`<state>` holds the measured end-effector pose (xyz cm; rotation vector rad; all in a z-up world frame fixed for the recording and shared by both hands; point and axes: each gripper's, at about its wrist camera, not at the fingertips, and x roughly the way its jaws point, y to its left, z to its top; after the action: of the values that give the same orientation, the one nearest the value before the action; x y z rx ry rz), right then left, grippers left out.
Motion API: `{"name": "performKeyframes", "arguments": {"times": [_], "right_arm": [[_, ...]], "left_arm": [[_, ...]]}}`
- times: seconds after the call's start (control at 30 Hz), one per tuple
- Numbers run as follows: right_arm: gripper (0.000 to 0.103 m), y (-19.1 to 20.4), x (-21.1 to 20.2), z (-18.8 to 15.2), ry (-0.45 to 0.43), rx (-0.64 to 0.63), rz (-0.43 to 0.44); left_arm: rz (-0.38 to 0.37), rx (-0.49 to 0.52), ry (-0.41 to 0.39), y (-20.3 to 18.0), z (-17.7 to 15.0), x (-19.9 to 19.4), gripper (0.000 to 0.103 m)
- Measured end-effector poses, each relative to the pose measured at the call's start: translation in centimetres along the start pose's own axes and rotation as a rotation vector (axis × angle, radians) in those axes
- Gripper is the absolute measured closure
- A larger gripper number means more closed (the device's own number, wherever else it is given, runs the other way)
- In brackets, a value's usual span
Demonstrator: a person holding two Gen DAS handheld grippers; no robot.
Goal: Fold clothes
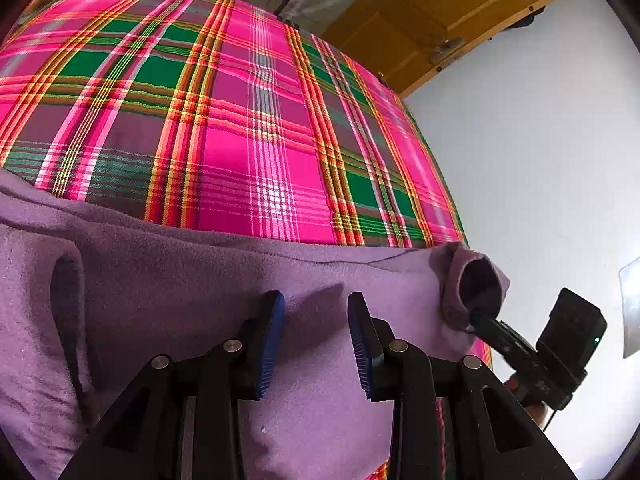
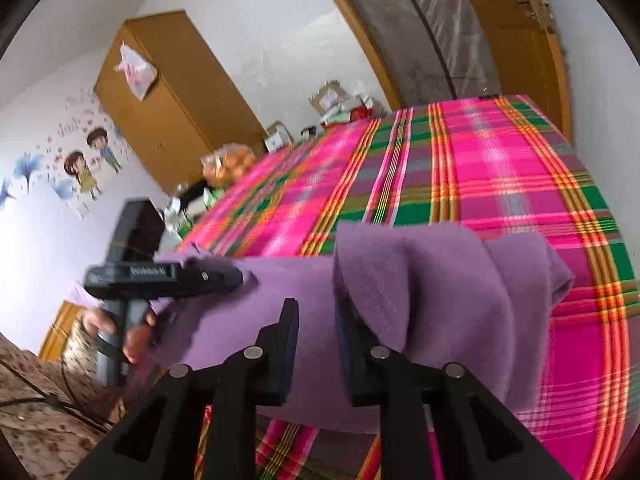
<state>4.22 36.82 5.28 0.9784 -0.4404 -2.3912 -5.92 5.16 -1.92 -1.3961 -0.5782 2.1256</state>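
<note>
A purple fleece garment (image 1: 180,280) lies on a bed under a pink and green plaid cover (image 1: 240,120). My left gripper (image 1: 316,340) stands open just above the fleece, nothing between its blue pads (image 1: 274,340). At the right, the tip of my right gripper (image 1: 478,316) sits in the rolled sleeve cuff (image 1: 476,276). In the right wrist view, my right gripper (image 2: 316,340) has its jaws apart, with a fold of the garment (image 2: 420,280) draped over the right finger. A hand (image 2: 132,332) holds my left gripper (image 2: 236,278) over the cloth's left edge.
The plaid cover (image 2: 480,180) stretches far beyond the garment. Boxes and clutter (image 2: 340,108) and a bag of oranges (image 2: 228,164) line the bed's far side. A wooden wardrobe (image 2: 172,108) and a door (image 1: 460,12) stand behind. The bed edge (image 1: 440,184) drops at the right.
</note>
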Motion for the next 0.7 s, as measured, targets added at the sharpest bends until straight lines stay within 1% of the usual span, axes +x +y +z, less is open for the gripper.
{"name": "performKeyframes", "arguments": {"times": [0.1, 0.17, 0.2, 0.27, 0.3, 0.37, 0.43, 0.5, 0.57, 0.63, 0.7], "right_arm": [[0.084, -0.9, -2.0, 0.2, -0.065, 0.055, 0.047], [0.084, -2.2, -3.6, 0.4, -0.134, 0.103, 0.037], [0.084, -2.8, -3.9, 1.0, -0.153, 0.126, -0.012], [0.082, -4.5, -4.4, 1.1, -0.164, 0.187, -0.204], [0.082, -5.5, -4.4, 1.0, -0.156, 0.229, -0.271], [0.082, -7.5, -4.0, 0.8, -0.137, 0.298, -0.385], [0.082, -8.7, -3.5, 0.6, -0.127, 0.334, -0.441], [0.082, -9.6, -2.6, 0.7, -0.107, 0.352, -0.45], [0.081, -9.9, -1.6, 0.8, -0.085, 0.355, -0.43], [0.08, -9.8, -0.7, 1.2, -0.07, 0.338, -0.437], [0.077, -9.7, -0.1, 1.7, -0.056, 0.322, -0.436]], "left_arm": [[-0.006, 0.001, -0.002, 0.0, 0.0, 0.1, 0.069], [-0.011, -0.001, -0.004, 0.1, -0.1, 0.1, 0.069], [-0.013, -0.002, -0.004, 0.1, -0.1, 0.1, 0.069], [-0.018, -0.005, -0.005, 0.1, -0.1, 0.1, 0.069], [-0.019, -0.006, -0.006, 0.2, -0.1, 0.1, 0.069], [-0.023, -0.008, -0.007, 0.2, -0.1, 0.1, 0.069], [-0.026, -0.008, -0.008, 0.2, -0.1, 0.1, 0.069], [-0.027, -0.009, -0.008, 0.2, -0.1, 0.1, 0.069], [-0.028, -0.008, -0.01, 0.3, -0.2, 0.0, 0.069], [-0.031, -0.009, -0.012, 0.3, -0.2, -0.1, 0.069], [-0.033, -0.011, -0.012, 0.3, -0.2, -0.1, 0.069]]}}
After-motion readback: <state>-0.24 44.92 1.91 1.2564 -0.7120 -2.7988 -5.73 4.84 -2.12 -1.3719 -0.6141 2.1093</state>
